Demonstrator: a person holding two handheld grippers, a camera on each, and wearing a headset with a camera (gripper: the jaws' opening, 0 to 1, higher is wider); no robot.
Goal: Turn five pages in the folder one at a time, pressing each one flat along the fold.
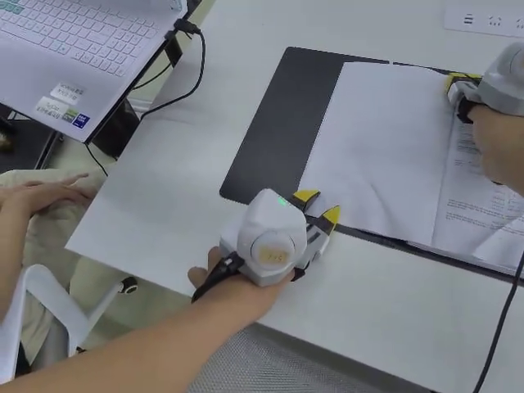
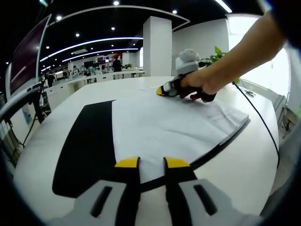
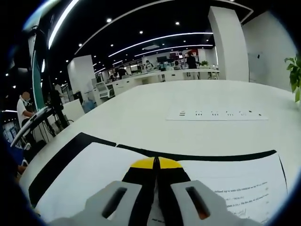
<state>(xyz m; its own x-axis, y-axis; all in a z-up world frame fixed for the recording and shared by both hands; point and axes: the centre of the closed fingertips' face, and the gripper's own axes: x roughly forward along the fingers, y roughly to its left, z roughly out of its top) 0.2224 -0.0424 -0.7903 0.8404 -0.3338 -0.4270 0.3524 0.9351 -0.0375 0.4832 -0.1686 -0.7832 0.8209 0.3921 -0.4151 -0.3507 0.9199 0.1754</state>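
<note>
The folder (image 1: 278, 131) lies open on the white table, its black inner cover showing on the left. A blank white page (image 1: 385, 139) lies turned over onto that side; printed pages (image 1: 479, 205) lie on the right. My left gripper (image 1: 319, 206) sits at the near edge of the blank page (image 2: 160, 122), jaws a little apart with nothing between them (image 2: 151, 162). My right gripper (image 1: 463, 86) is shut, its yellow tips (image 3: 155, 163) down on the fold at the far end of the folder (image 3: 61, 165). It also appears in the left gripper view as the right gripper (image 2: 164, 89).
An open laptop (image 1: 74, 49) with a black cable (image 1: 192, 65) stands at the far left. A white power strip (image 1: 483, 20) lies beyond the folder. Another person's hand (image 1: 41, 192) and a white chair (image 1: 49, 303) are left of the table's edge.
</note>
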